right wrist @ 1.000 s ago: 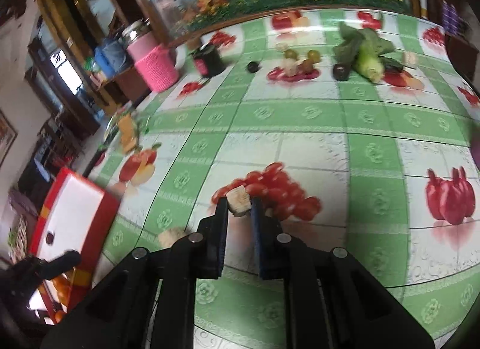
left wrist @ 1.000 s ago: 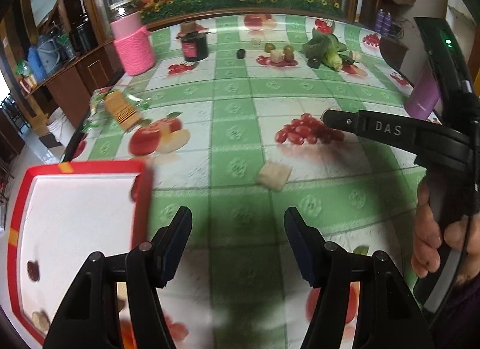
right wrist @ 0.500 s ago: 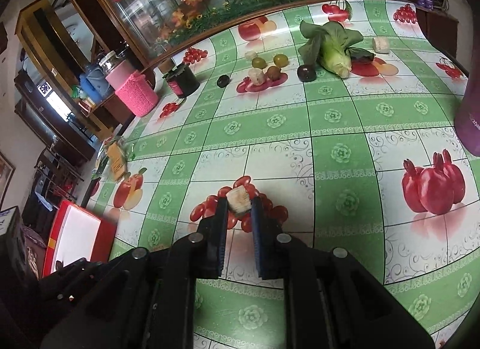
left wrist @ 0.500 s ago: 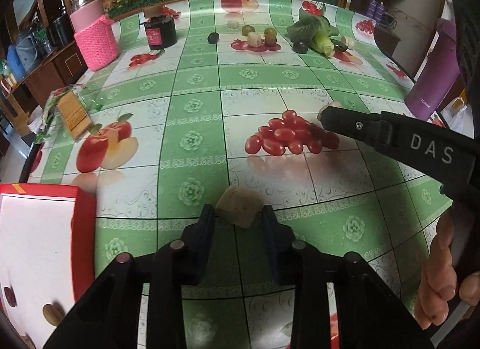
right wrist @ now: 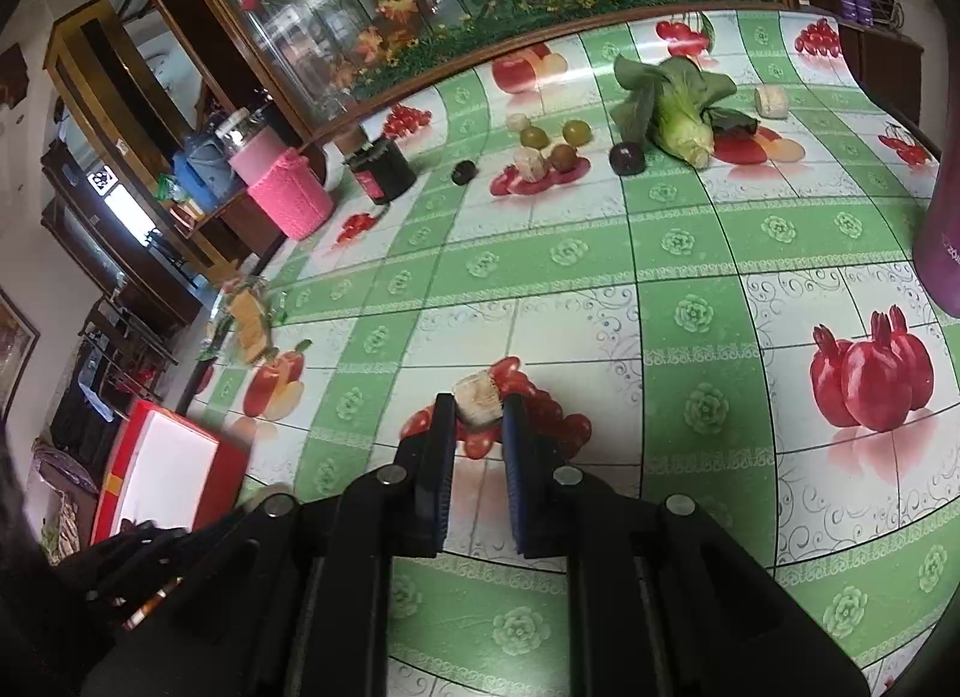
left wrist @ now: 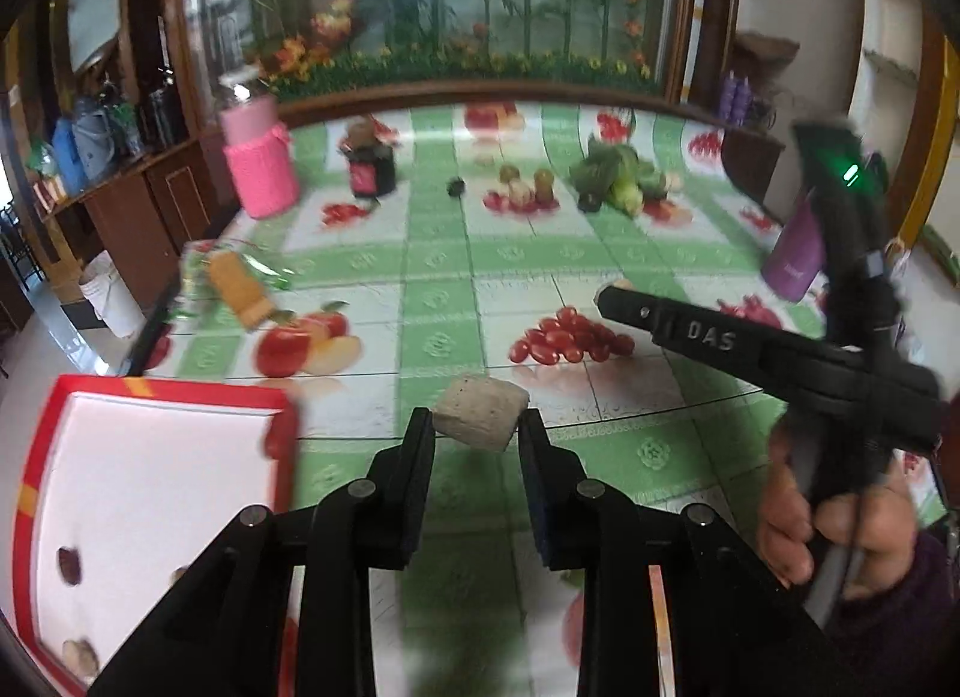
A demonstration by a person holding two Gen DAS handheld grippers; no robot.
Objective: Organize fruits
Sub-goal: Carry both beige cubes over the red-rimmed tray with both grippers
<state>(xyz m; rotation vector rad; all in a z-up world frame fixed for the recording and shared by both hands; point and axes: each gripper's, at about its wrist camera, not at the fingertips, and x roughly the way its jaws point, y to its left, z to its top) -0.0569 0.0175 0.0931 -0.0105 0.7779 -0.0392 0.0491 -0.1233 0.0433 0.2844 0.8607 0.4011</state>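
My left gripper (left wrist: 474, 427) has a pale, rough fruit chunk (left wrist: 480, 412) between its pads and holds it just above the tablecloth; the jaws are still closing on it. A red-rimmed white tray (left wrist: 180, 391) lies to its left, with a dark piece (left wrist: 69, 565) and a pale piece (left wrist: 81, 655) inside. My right gripper (right wrist: 474, 409) is shut on a smaller pale chunk (right wrist: 476, 394) over the printed red grapes. In the left wrist view the right gripper (left wrist: 606, 295) reaches in from the right, held by a hand (left wrist: 798, 523).
At the far end lie kiwis (right wrist: 534, 136), a dark plum (right wrist: 627, 157), a small dark fruit (right wrist: 463, 172), bok choy (right wrist: 678, 103) and another pale chunk (right wrist: 771, 100). A purple bottle (right wrist: 942, 253) stands right; a pink jar (right wrist: 291, 193), black jar (right wrist: 381, 169) and snack packet (right wrist: 249, 319) left.
My left gripper came down around the pale chunk on the table, closed on it and lifted it. My right gripper kept its chunk and hardly moved.
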